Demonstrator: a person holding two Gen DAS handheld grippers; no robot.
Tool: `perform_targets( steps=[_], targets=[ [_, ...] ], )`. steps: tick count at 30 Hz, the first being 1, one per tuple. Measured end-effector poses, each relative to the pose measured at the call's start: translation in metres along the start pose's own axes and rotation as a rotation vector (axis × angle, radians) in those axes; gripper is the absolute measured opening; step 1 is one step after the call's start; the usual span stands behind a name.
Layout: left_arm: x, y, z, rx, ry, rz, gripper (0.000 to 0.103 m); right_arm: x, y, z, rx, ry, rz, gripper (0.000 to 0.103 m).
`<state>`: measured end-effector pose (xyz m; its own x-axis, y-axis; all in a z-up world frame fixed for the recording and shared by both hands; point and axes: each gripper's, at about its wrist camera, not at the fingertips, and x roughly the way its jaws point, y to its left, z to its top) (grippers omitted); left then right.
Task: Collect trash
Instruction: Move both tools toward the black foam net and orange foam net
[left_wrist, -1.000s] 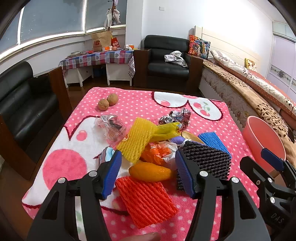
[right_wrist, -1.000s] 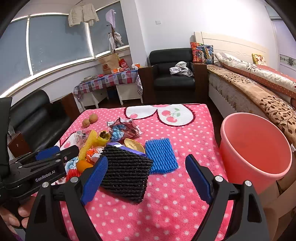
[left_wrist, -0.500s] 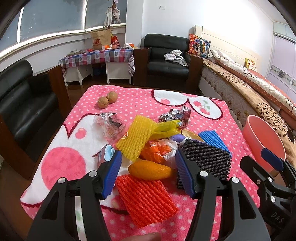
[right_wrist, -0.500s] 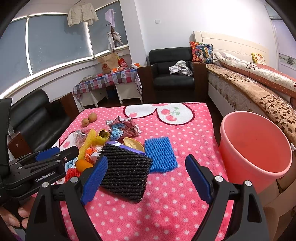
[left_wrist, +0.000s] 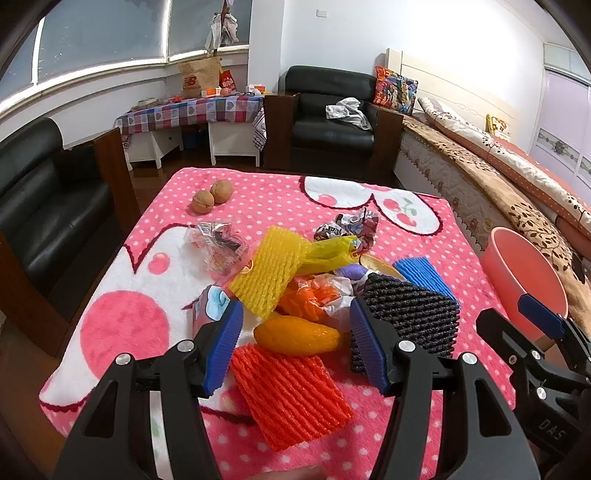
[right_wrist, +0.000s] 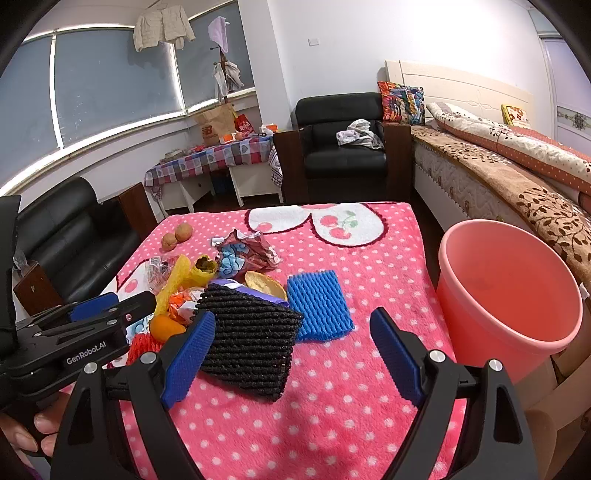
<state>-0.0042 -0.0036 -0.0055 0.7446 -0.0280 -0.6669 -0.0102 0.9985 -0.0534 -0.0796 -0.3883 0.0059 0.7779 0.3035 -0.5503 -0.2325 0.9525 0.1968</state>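
A heap of trash lies on the pink dotted table (left_wrist: 155, 236): a red foam net (left_wrist: 291, 387), an orange peel (left_wrist: 295, 335), a yellow foam net (left_wrist: 267, 273), a black foam net (left_wrist: 410, 314) (right_wrist: 247, 339), a blue foam net (right_wrist: 319, 304) and crumpled wrappers (left_wrist: 351, 227). My left gripper (left_wrist: 295, 345) stands open over the near edge of the heap, the orange peel between its fingers without touching. My right gripper (right_wrist: 291, 354) is open, just short of the black net. A pink bucket (right_wrist: 506, 291) stands by the table's right side.
Two walnuts (left_wrist: 212, 195) sit at the table's far left. Black sofas (left_wrist: 40, 206) flank the left side and an armchair (left_wrist: 332, 122) stands beyond the far end. A bed (right_wrist: 517, 173) runs along the right behind the bucket. A hand (right_wrist: 37, 432) holds the left gripper.
Both grippers have eased slightly back and up, so the table and trash sit a little farther away. Both stay open and no piece of trash has moved.
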Motion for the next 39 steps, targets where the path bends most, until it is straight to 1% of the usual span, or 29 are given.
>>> perform_targets(
  steps=[20, 26, 30, 35, 39],
  targets=[
    [-0.004, 0.006, 0.000, -0.017, 0.008, -0.016, 0.060, 0.002, 0.002, -0.002, -0.015, 0.018, 0.010, 0.085],
    [-0.008, 0.017, -0.001, -0.036, 0.003, -0.024, 0.060, 0.001, 0.003, 0.000, -0.024, 0.026, 0.025, 0.084],
    [-0.011, 0.027, -0.005, -0.049, 0.007, -0.027, 0.060, 0.004, 0.005, -0.002, -0.029, 0.047, 0.045, 0.082],
    [-0.017, 0.041, -0.015, -0.058, 0.025, -0.055, 0.060, 0.010, 0.007, -0.005, -0.036, 0.077, 0.066, 0.079],
    [-0.020, 0.044, -0.026, -0.036, 0.046, -0.084, 0.060, 0.014, 0.007, -0.007, -0.032, 0.092, 0.077, 0.079]
  ],
)
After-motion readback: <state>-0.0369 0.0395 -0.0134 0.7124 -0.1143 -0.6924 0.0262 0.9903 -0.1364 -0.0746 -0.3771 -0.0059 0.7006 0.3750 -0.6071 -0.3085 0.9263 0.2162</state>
